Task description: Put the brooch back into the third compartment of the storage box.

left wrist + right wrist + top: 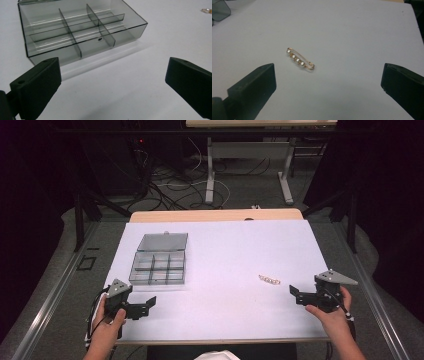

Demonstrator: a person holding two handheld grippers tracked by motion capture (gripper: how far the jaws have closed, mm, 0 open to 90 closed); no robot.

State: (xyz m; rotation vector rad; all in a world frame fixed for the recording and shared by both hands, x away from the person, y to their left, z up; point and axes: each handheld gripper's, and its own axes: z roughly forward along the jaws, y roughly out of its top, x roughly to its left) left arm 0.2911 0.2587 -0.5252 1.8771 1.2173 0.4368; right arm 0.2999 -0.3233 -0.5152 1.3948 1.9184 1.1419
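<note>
On the white sheet (225, 265), the pearl pin (300, 60) bears no writing.

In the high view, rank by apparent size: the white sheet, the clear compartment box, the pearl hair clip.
1. white sheet
2. clear compartment box, lid open
3. pearl hair clip, smallest by far

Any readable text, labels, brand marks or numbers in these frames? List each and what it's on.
None readable. The smoky clear compartment box bears no print or label in the high view or the left gripper view. The gold pearl pin has no marking. The white table cover, the left gripper and the right gripper, both open, carry no lettering. The gear beyond the table is too dark and small to read.
</note>
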